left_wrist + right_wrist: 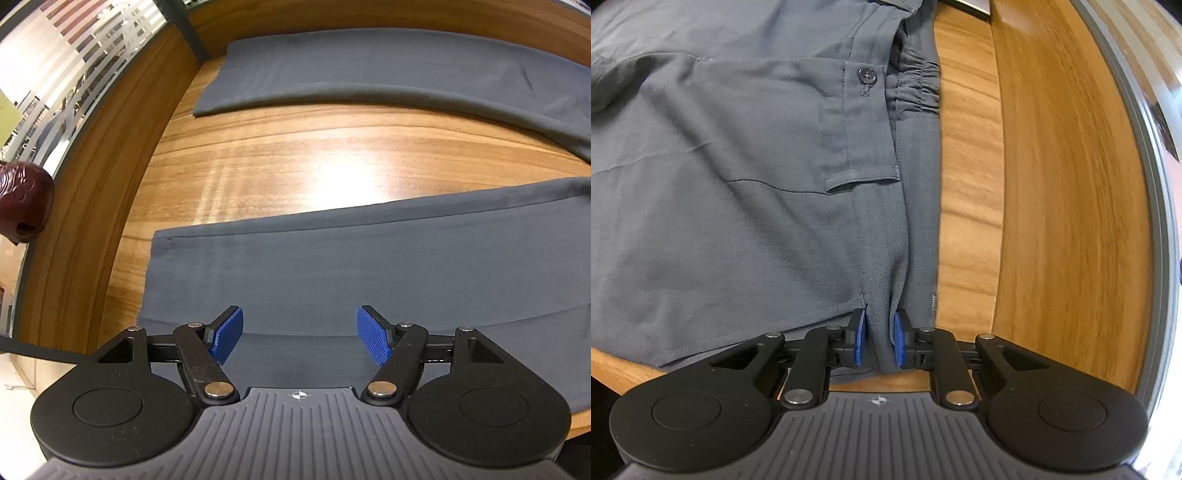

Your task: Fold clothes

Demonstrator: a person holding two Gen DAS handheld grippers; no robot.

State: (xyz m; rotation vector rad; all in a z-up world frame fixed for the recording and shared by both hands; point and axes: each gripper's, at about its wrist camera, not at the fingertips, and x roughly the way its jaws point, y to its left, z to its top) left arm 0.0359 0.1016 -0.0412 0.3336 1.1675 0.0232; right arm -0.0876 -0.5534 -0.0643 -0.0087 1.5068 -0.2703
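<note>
On the table (295,155) the grey trousers (720,166) lie flat, legs apart, unfolded; right hand-held gripper (879,341) pinches the waistband at the near edge, left hand-held gripper (299,334) spread over a leg.

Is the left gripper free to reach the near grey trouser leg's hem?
Probably yes: the left gripper hangs open over the near grey trouser leg, and nothing covers its hem.

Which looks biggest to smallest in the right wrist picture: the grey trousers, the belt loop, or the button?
1. Grey trousers, filling most of the left side.
2. Belt loop, a short strip on the waistband.
3. Button, the smallest; it lies farther from the camera, but the gap looks clear.
</note>
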